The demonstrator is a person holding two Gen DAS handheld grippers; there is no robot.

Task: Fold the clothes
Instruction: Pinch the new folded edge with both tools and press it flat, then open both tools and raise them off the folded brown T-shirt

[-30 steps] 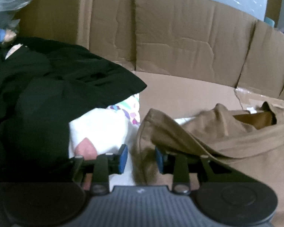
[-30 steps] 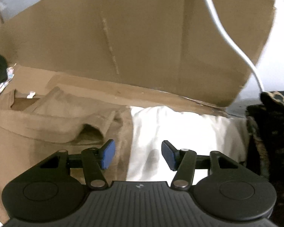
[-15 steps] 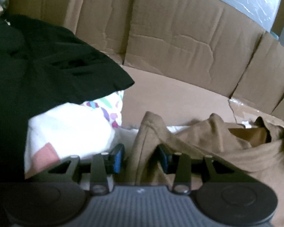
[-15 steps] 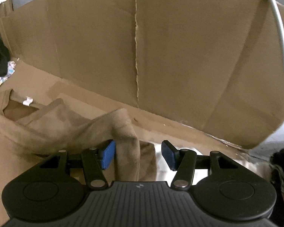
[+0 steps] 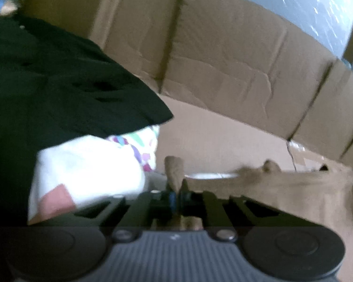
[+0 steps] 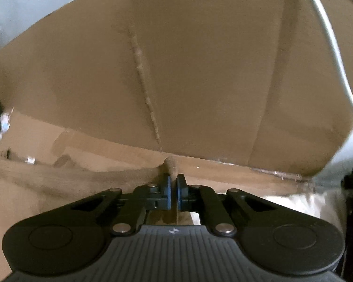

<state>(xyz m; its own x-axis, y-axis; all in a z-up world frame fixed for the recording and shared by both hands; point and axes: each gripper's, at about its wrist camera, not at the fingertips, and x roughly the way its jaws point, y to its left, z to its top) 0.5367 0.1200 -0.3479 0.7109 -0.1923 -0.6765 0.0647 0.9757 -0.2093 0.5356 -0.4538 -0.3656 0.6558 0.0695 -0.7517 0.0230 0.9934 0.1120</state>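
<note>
Left wrist view: brown garment is stretching taut above the cardboard surface, its edge running rightward from the left gripper.
Left fingers: pressing together on a pinched corner of the brown garment.
Right wrist view: right gripper is clamping another corner of the brown garment, fingers nearly touching.
Left of the brown garment: white patterned cloth is lying under a black garment.
Behind the brown garment: cardboard wall is standing upright.
</note>
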